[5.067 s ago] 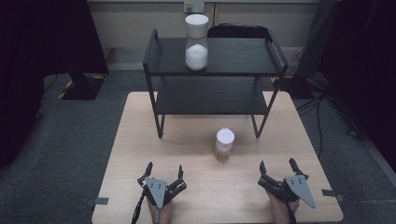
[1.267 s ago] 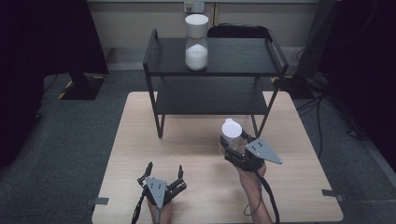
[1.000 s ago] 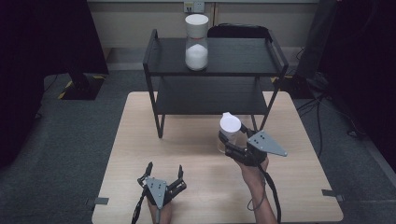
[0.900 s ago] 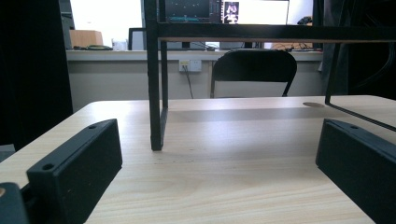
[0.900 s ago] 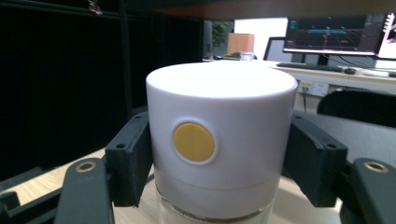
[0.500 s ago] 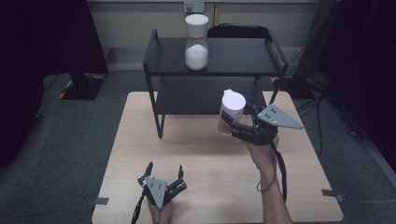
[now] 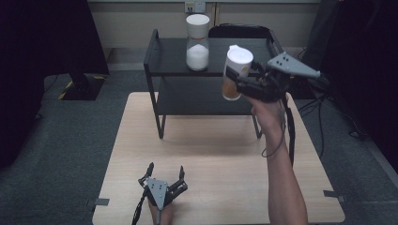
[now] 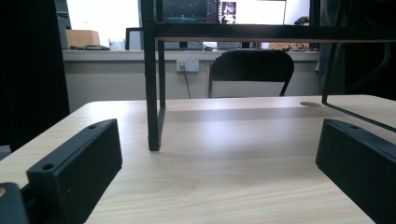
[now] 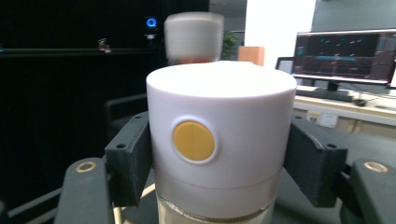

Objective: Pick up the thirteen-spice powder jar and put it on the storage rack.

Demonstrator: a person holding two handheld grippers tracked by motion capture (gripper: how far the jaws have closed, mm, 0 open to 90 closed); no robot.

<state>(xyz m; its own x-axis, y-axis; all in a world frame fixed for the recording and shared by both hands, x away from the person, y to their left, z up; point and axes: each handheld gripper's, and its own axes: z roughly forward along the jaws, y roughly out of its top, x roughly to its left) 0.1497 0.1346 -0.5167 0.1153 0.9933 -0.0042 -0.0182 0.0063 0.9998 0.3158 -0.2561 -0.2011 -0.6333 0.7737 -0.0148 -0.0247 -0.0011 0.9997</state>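
My right gripper is shut on a clear jar with a white lid, held in the air in front of the black shelf's top board, at its right half. In the right gripper view the jar stands between both jaws, its lid showing a yellow dot. A second white-lidded jar holding white powder stands on the shelf's top board, blurred behind the held one in the right gripper view. My left gripper rests open on the wooden table near its front edge, nothing between its jaws.
The two-tier black shelf stands at the table's far side, its legs on the wood. A black chair sits behind the table. Dark screens and cables flank both sides; a monitor glows at the right.
My right gripper has lifted the jar off the table, up and away to the height of the shelf's top board. The left gripper has stayed put.
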